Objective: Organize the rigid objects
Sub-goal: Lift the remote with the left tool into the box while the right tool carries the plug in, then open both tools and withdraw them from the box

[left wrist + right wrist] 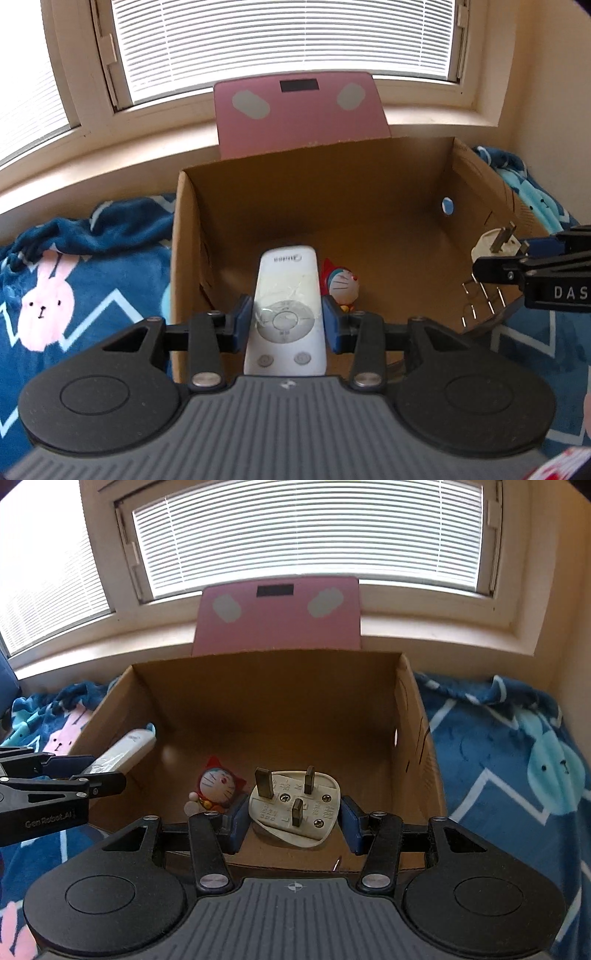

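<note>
An open cardboard box [192, 229] [417, 738] stands on a blue blanket. My left gripper [287, 321] is shut on a white remote control [286, 295] and holds it over the box's near left part; the remote also shows in the right wrist view [123, 751]. My right gripper [293, 821] is shut on a white three-pin plug [295, 805] over the box's near right part; the plug also shows in the left wrist view [493, 245]. A small Doraemon figure [341, 284] [218, 786] lies on the box floor between them.
A pink bathroom scale [299, 110] [277, 616] leans against the windowsill behind the box. The blue rabbit-print blanket [74, 280] [517, 757] spreads on both sides. Metal prongs [480, 299] stick up at the box's near right corner.
</note>
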Available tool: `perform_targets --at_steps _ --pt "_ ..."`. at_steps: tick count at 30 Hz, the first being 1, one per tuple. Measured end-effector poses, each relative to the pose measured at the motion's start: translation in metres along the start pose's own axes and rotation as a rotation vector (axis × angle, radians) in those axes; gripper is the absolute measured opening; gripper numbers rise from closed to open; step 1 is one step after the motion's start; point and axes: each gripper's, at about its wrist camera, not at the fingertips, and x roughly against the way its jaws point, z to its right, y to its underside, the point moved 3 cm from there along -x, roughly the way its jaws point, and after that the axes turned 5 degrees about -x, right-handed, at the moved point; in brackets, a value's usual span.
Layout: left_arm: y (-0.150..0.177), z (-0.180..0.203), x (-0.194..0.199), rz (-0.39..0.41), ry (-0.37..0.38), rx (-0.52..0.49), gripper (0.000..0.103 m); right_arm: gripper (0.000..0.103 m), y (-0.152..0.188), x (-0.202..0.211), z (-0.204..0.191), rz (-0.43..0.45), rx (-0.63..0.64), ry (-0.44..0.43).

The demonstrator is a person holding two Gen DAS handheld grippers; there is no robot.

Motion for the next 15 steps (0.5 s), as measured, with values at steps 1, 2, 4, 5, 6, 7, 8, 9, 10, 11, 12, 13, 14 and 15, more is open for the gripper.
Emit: perform_targets --at_steps 1,2,4,5,6,7,8,9,10,11,12,13,14,15 --pt "0.001 0.000 -0.003 -0.002 -0.001 0.000 0.035 0.048 0.001 -0.003 0.001 -0.003 -0.001 0.002" --pt "0.001 0.001 -0.005 -0.004 -0.001 0.001 0.035 0.048 0.002 -0.005 0.002 -0.005 -0.003 0.002" --pt "0.002 0.002 -0.009 -0.003 0.002 0.000 0.034 0.048 0.003 -0.008 0.002 -0.010 -0.007 0.001" --pt "0.002 0.002 -0.010 0.003 0.000 -0.005 0.034 0.048 0.004 -0.009 0.003 -0.010 -0.009 0.000" --pt "0.001 0.003 -0.010 0.007 -0.007 -0.007 0.034 0.048 0.004 -0.010 0.003 -0.007 -0.012 -0.002" --pt "0.001 0.003 -0.010 0.010 -0.013 -0.005 0.034 0.048 0.004 -0.011 0.004 -0.002 -0.018 -0.006" --pt "0.000 0.003 -0.009 0.014 -0.015 -0.005 0.039 0.048 0.003 -0.011 0.006 0.008 -0.031 -0.011" --pt "-0.001 0.003 -0.008 0.019 -0.017 -0.005 0.045 0.048 0.001 -0.010 0.007 0.024 -0.045 -0.016" --pt "-0.002 0.003 -0.007 0.022 -0.019 -0.007 0.046 0.048 0.000 -0.009 0.009 0.032 -0.053 -0.013" --pt "-0.002 0.003 -0.005 0.024 -0.021 -0.011 0.046 0.050 -0.001 -0.007 0.009 0.038 -0.056 -0.009" --pt "-0.001 0.003 -0.003 0.025 -0.026 -0.013 0.046 0.054 -0.003 -0.005 0.009 0.047 -0.056 -0.009" --pt "-0.001 0.002 -0.002 0.025 -0.028 -0.012 0.046 0.056 -0.003 -0.001 0.009 0.058 -0.051 -0.008" --pt "0.000 0.002 0.001 0.028 -0.029 -0.009 0.046 0.060 -0.004 0.002 0.009 0.064 -0.048 -0.003" --pt "0.001 0.001 0.003 0.030 -0.031 -0.005 0.046 0.060 -0.004 0.005 0.008 0.070 -0.048 -0.002"
